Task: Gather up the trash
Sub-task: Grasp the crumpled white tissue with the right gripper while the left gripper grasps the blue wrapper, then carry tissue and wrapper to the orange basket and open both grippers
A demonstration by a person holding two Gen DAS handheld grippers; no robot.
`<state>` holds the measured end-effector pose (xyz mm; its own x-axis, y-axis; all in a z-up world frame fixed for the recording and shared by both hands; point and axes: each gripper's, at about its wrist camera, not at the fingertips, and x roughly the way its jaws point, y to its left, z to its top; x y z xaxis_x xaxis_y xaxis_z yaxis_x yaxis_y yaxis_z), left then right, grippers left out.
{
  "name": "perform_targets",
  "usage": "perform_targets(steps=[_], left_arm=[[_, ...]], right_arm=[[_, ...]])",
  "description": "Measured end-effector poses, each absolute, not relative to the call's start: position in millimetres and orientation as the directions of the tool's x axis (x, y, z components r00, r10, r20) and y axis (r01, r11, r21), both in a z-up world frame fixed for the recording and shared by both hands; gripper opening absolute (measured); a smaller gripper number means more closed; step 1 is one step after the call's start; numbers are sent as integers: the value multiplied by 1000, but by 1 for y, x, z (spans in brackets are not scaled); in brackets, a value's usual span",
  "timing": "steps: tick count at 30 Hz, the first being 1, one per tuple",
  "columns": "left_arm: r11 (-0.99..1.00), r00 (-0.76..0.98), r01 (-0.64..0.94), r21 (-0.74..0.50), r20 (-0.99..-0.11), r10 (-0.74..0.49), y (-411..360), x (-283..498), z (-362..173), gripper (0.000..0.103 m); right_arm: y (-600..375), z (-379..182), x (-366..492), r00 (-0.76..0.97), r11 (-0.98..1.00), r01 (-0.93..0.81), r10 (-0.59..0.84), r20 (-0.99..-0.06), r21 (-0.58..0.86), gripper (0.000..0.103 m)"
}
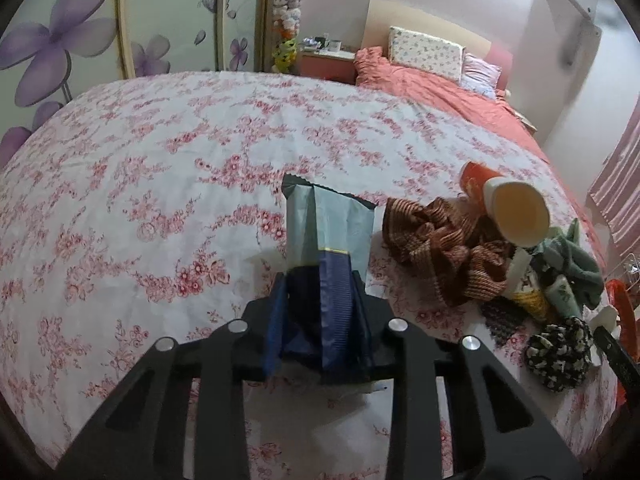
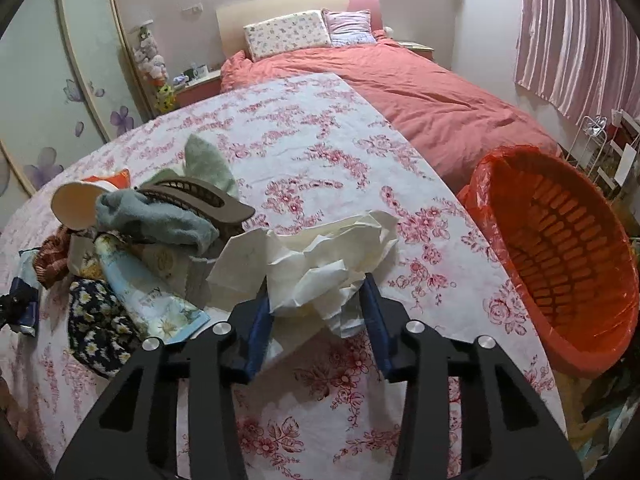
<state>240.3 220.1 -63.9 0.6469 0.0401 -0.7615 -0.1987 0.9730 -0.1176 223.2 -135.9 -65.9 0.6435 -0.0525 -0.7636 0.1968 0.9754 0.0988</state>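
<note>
Floral bedspread (image 1: 140, 184) is your work surface, and everything below is placed relative to the clutter pile (image 2: 132, 248) on it. Your left gripper (image 1: 320, 300) is clamped on a blue-and-silver snack wrapper (image 1: 324, 232), blue pads squeezing its lower end while the top stands up, just beside the pile. Your right gripper (image 2: 316, 304) has its pads pinching a crumpled white tissue wad (image 2: 320, 256), on the pile's other side, toward the orange-lined bin (image 2: 560, 248). Both items are featherweight. The wrapper is slick foil-like film and creases easily, so grip low across the doubled part, as you have. The tissue is soft and collapses, so bite into the bulk, not a loose flap, or it will tear or slip out. Further out, a paper cup (image 2: 76, 204) lies tipped on the pile among socks and a tube. It's thin-walled, probably best taken at the rim. The bin sits off the bed edge, well apart from the pile.
</note>
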Motion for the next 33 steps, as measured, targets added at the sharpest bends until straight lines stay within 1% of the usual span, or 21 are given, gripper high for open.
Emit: perform_targets(steps=[8, 14, 20, 26, 33], left_arm=[[978, 690, -167, -123, -723, 27, 214, 229, -45, 30], [979, 736, -147, -144, -677, 10, 203, 218, -17, 30], [981, 775, -92, -173, -631, -39, 173, 205, 11, 30], [977, 794, 36, -211, -587, -156, 117, 197, 35, 30], [938, 750, 241, -251, -565, -344, 22, 200, 46, 30]], right_arm=[[-136, -53, 217, 672, 977, 187, -49, -738, 106, 41], [-146, -32, 208, 719, 974, 195, -63, -692, 113, 41], [-159, -23, 199, 748, 969, 207, -66, -660, 138, 41], [-189, 1, 179, 800, 954, 263, -134, -585, 141, 41], [-246, 13, 160, 811, 910, 384, -252, -527, 156, 41]])
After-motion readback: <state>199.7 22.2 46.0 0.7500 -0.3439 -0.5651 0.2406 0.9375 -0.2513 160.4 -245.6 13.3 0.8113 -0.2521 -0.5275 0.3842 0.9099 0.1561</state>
